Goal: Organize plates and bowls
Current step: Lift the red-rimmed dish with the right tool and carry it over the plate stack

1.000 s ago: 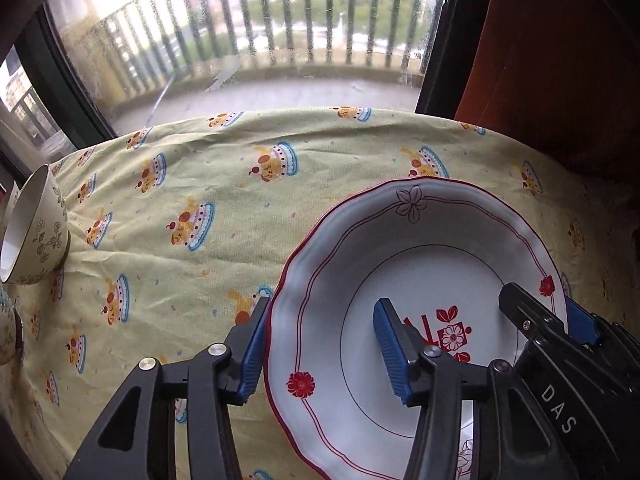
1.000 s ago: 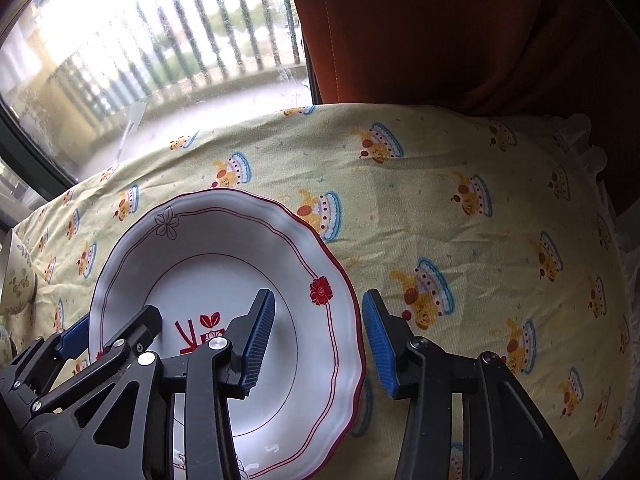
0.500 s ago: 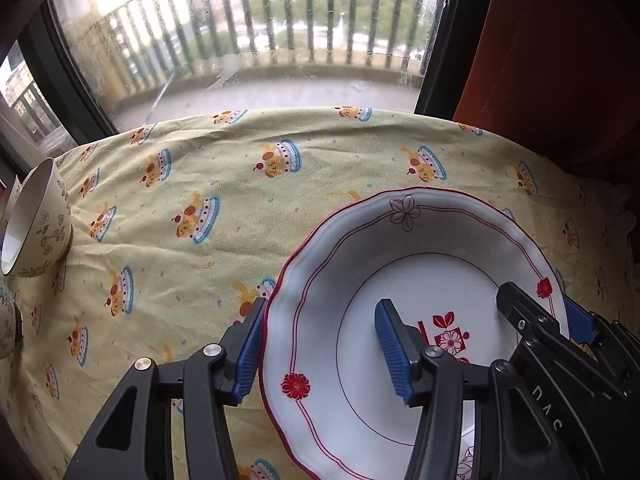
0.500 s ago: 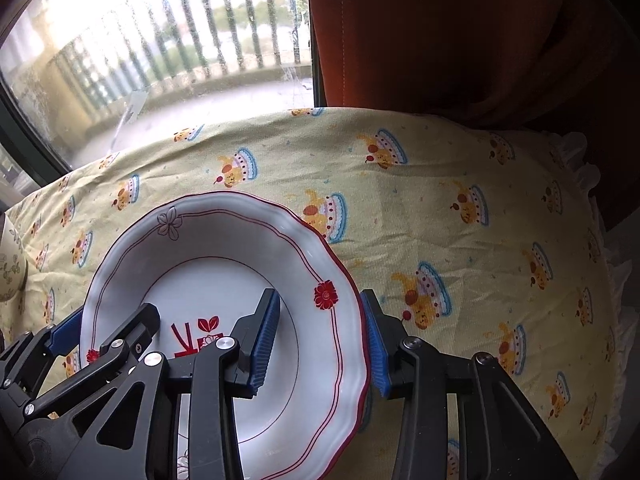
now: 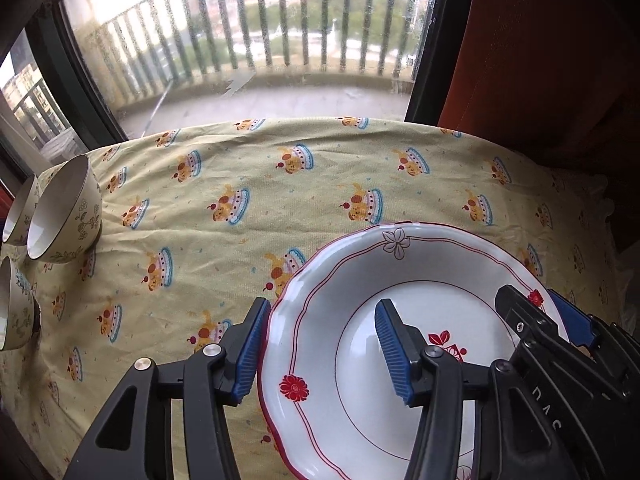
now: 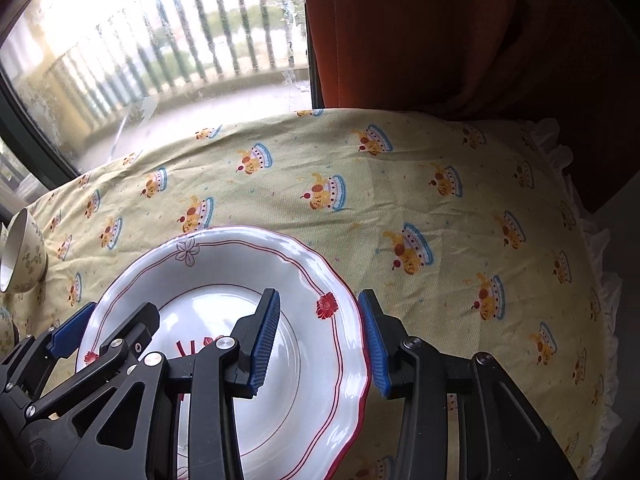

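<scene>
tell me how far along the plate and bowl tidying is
Done: nothing looks stacked yet. In hand: the plate, its rim between the pads of the left hand-held gripper and right hand-held gripper. Left: three bowls sit loose at the tablecloth's edge.

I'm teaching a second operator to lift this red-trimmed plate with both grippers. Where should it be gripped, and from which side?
Grip the plate by its sloping scalloped rim, at two opposite edges, coming down from above. The left gripper and right gripper each straddle the rim, one finger inside, one outside. The flat centre offers nothing to pinch.
</scene>
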{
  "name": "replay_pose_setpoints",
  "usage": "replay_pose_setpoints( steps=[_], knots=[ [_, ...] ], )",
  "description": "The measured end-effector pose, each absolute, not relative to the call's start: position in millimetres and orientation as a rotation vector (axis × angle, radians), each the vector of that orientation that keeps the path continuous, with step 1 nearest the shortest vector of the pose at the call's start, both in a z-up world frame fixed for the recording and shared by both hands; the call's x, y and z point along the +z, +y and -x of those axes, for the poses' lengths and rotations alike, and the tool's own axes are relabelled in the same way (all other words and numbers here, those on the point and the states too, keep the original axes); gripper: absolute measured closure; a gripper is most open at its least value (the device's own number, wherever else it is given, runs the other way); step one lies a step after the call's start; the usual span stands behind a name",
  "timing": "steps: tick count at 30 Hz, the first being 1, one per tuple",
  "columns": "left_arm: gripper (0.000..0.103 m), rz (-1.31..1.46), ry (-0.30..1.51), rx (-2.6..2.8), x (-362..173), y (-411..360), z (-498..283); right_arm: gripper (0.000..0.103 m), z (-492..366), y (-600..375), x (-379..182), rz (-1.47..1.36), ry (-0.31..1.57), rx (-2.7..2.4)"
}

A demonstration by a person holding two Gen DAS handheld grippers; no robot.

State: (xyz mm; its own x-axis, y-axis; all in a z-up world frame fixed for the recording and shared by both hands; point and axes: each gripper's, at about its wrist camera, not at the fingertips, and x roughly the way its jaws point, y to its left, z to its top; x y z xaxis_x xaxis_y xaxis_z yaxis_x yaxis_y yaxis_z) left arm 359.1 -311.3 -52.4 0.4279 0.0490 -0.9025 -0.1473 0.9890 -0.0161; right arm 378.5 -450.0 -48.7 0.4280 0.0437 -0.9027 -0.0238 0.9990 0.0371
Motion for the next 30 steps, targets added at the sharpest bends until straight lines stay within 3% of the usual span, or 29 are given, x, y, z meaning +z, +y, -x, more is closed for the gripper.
replay_pose_setpoints(
  steps=[30],
  knots=[
    [0.049, 0.127, 1.072, -0.011, -16.6, -296.0, -199.6, 0.058, -217.5, -430.0, 9.6, 0.020, 1.047, -0.065]
  ],
)
